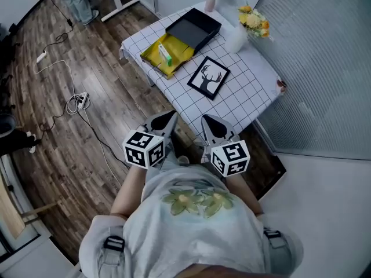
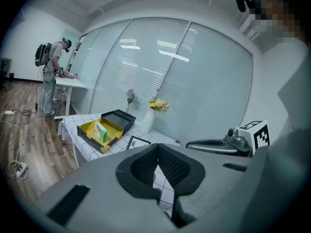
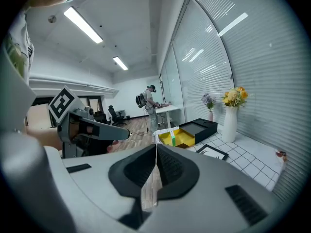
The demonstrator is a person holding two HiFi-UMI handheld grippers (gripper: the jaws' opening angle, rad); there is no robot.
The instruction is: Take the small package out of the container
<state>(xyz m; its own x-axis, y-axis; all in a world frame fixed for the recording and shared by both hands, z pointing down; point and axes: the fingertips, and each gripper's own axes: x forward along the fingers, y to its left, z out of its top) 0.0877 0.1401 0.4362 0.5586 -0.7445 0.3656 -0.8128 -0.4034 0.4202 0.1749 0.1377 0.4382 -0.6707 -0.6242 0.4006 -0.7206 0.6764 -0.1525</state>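
The small green-and-white package (image 1: 164,55) stands in the yellow-lined container (image 1: 149,52) on the far left part of the checked table (image 1: 243,91). Both grippers hang close to my chest, short of the table's near edge and well away from the container. My left gripper (image 1: 166,120) is shut with nothing in it, and my right gripper (image 1: 211,124) is likewise shut and empty. From the left gripper view, the package (image 2: 101,130) leans in the container (image 2: 87,128) beyond the closed jaws (image 2: 156,148). The right gripper view has the package (image 3: 172,139) far past its own closed jaws (image 3: 156,147).
A black lid (image 1: 194,28) lies beside the container. A framed deer picture (image 1: 208,77) lies mid-table; a white vase with yellow flowers (image 1: 237,36) and a small vase (image 1: 210,3) stand at the far edge. Glass wall with blinds on the right. Cables (image 1: 78,102) lie on the wooden floor. A person (image 2: 48,76) stands at a distant desk.
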